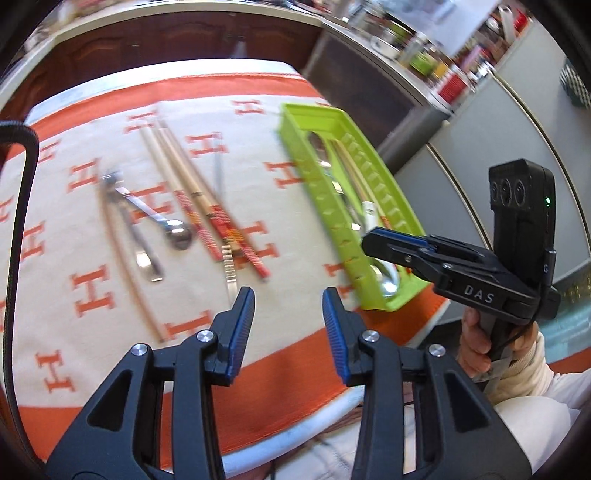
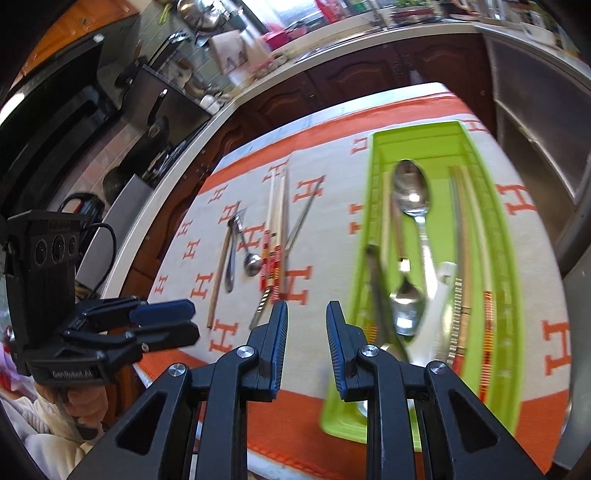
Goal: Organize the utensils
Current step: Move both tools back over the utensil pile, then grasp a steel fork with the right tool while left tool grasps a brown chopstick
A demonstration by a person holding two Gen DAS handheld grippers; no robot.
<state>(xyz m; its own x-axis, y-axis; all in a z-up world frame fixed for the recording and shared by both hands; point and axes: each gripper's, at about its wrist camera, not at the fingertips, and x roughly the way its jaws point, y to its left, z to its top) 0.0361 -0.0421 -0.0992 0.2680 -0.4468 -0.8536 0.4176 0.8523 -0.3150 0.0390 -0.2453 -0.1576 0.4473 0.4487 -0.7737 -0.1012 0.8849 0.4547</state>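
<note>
Orange-white tablecloth [image 2: 524,236] bears one green tray [image 2: 509,295]; left tool [image 1: 288,295] and right tool [image 2: 306,314] gape empty.

Bright daylight, motion blur throughout, fisheye-bent edges, dark corners.

Dark wooden cabinets [image 2: 332,74] are seen beyond the worktop [image 2: 258,122], under a cluttered, brightly lit counter [image 2: 295,33].
</note>
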